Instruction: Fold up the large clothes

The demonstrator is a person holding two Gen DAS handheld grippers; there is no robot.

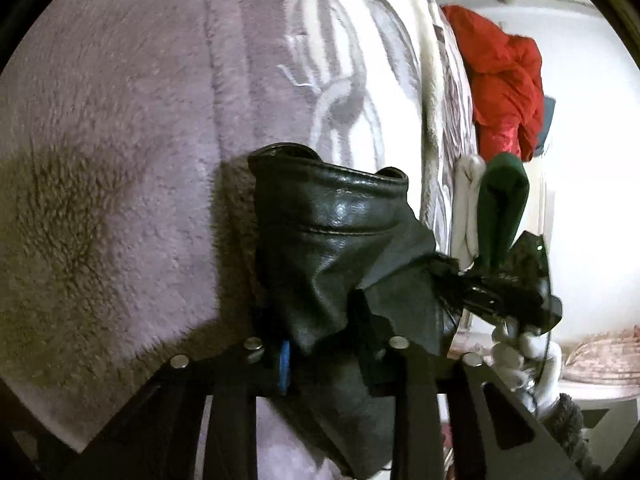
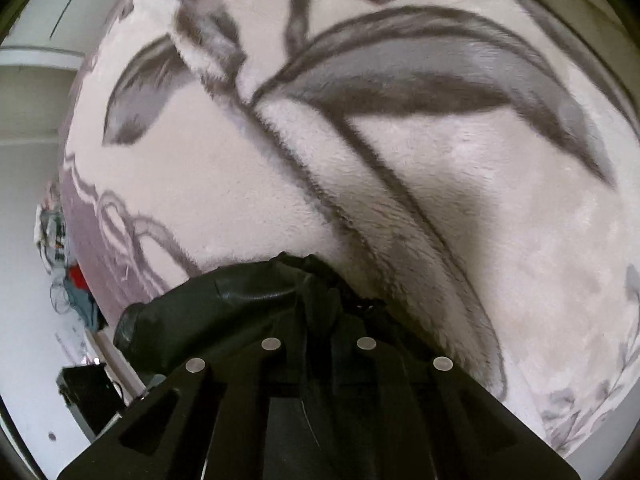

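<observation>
Plush blanket (image 2: 400, 184), pale w/ grey leaf print, fills both views; lilac-grey part in left wrist view. Black leather garment (image 1: 332, 240) lies on it, bunched. Left hand-held gripper (image 1: 320, 344) narrow, jaws clamped on a fold of the leather w/ lining draped over. Right hand-held gripper (image 2: 320, 320) nearly closed, pinching the garment's gathered edge where it meets the blanket. Bkgd in left view: red clothing (image 1: 504, 88), green cloth (image 1: 502, 208), white wall (image 1: 592, 200).
</observation>
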